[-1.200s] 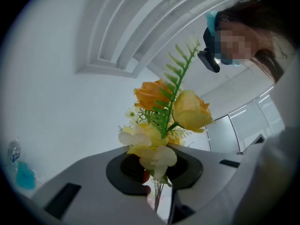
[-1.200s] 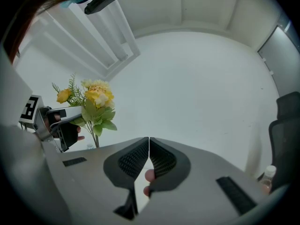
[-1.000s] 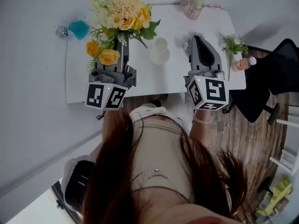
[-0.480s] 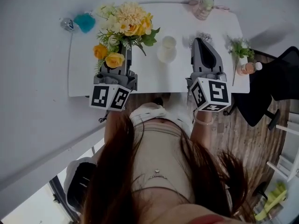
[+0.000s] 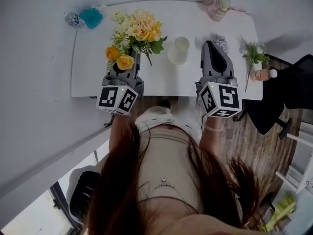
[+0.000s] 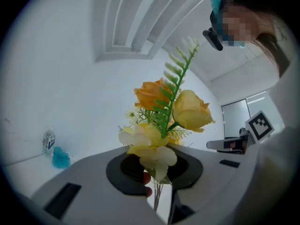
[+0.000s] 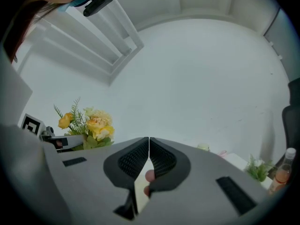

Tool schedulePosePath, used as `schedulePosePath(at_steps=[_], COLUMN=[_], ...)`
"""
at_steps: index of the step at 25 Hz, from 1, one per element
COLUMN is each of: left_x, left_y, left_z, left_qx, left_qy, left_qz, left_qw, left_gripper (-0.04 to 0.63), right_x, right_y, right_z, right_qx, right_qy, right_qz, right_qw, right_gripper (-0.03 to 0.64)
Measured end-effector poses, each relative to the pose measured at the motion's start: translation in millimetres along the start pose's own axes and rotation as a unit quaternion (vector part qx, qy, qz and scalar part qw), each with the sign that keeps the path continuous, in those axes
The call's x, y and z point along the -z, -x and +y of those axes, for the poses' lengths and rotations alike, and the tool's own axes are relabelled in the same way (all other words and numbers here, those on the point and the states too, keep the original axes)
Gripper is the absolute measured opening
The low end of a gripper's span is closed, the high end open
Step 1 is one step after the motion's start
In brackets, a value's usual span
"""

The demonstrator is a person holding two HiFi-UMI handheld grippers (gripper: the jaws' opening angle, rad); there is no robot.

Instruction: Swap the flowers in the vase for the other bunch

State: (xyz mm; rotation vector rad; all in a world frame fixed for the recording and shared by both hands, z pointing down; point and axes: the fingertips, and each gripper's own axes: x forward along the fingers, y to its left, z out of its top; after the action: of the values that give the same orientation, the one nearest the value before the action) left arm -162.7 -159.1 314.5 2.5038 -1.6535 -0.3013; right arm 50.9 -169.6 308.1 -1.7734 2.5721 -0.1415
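Note:
My left gripper (image 5: 130, 62) is shut on the stems of a yellow and orange flower bunch (image 5: 137, 31), which it holds over the left half of the white table (image 5: 93, 77). In the left gripper view the bunch (image 6: 164, 111) rises upright from between the jaws. A white vase (image 5: 178, 50) stands at the table's middle, to the right of the bunch, with nothing showing in its mouth. My right gripper (image 5: 211, 46) is shut and empty just right of the vase. A second bunch, green sprigs (image 5: 254, 53), lies at the table's right edge.
A peach bottle (image 5: 261, 74) stands by the green sprigs. A glass jar (image 5: 218, 7) is at the far right corner. A blue object (image 5: 91, 17) and a small bottle (image 5: 72, 18) sit at the far left corner. A black chair (image 5: 288, 92) stands to the right.
My left gripper has sunk toward the table with the flower bunch and drifted slightly right, toward the vase. The right gripper has shifted a little and stays shut.

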Motion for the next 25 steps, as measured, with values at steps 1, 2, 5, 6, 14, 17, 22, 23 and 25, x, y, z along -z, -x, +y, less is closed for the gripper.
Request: schedulePosePath(at_steps=[1,2,5,6,14,17,22,23,25], left_x=[7.3,14.3,27.1,30.0,63.9,71.1,79.1,81.2,86.0], left_y=[-0.8,-1.6,-1.3,-0.5,-3.2,-5.3,-8.0,-9.2,-12.0], left_z=[2.8,5.8,12.6,13.7,28.2,32.0,39.3,41.1,44.9], left_qx=[-0.004,-0.008,-0.019,-0.021,-0.041,-0.048,-0.058,-0.060,-0.062], left_qy=[0.006,0.014,0.025,0.023,0.019,0.016,0.015,0.013,0.012], left_qz=[0.010,0.019,0.040,0.048,0.106,0.119,0.133,0.136,0.143], left_qw=[0.9999,0.9997,0.9987,0.9984,0.9933,0.9916,0.9892,0.9888,0.9876], left_gripper=[0.072,0.072,0.072,0.072,0.072,0.072,0.072,0.072,0.072], right_x=[0.4,1.4,0.0,-2.5,-6.6,-6.6,-7.2,-6.5,-4.9], right_y=[-1.3,-2.9,-3.7,-2.7,-3.5,-4.2,-5.8,-7.0,-9.5], right_z=[-0.8,-1.7,-1.7,-1.3,-5.7,-8.9,-14.3,-15.1,-15.8], right_qx=[-0.001,-0.002,-0.005,-0.006,-0.013,-0.012,-0.011,-0.011,-0.011], right_qy=[0.001,0.003,0.001,0.000,0.000,0.000,0.001,0.002,0.003], right_qz=[0.002,0.005,0.010,0.009,0.006,0.008,0.012,0.013,0.016], right_qw=[1.000,1.000,1.000,1.000,1.000,1.000,1.000,1.000,1.000], right_gripper=[0.028,0.028,0.028,0.028,0.028,0.028,0.028,0.028,0.028])
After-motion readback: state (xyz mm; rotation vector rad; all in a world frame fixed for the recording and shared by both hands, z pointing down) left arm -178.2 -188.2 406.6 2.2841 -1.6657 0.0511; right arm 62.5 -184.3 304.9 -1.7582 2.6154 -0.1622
